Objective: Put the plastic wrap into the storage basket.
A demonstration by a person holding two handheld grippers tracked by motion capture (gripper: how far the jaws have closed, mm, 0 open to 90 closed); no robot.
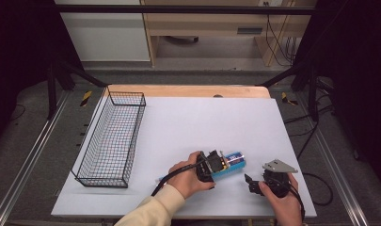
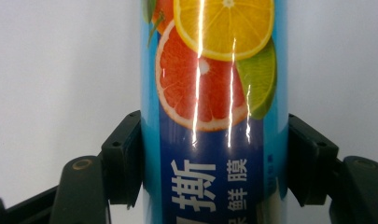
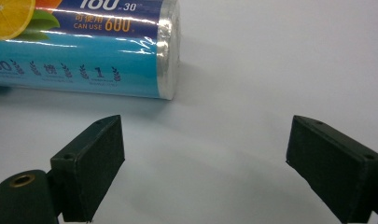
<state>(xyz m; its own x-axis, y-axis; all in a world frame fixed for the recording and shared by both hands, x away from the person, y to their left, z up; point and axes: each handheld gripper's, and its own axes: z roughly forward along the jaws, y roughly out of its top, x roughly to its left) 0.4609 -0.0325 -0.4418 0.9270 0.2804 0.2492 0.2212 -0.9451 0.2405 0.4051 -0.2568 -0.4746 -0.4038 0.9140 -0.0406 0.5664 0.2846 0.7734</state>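
A blue roll of cling film (image 1: 234, 162) printed with citrus slices lies on the white table (image 1: 216, 122), near its front edge. My left gripper (image 1: 215, 165) is shut on it. In the left gripper view both pads press the sides of the roll (image 2: 214, 121), which runs upward between the jaws. My right gripper (image 1: 252, 183) rests just right of the roll, open, with nothing between its fingers. In the right gripper view the roll's end (image 3: 168, 51) lies ahead and to the left of the gripper (image 3: 205, 154), apart from it.
A black wire basket (image 1: 114, 136) stands along the table's left edge, with nothing visible inside. A wooden strip (image 1: 188, 90) shows at the table's far edge. Black frame posts and cables lie beyond the table on both sides.
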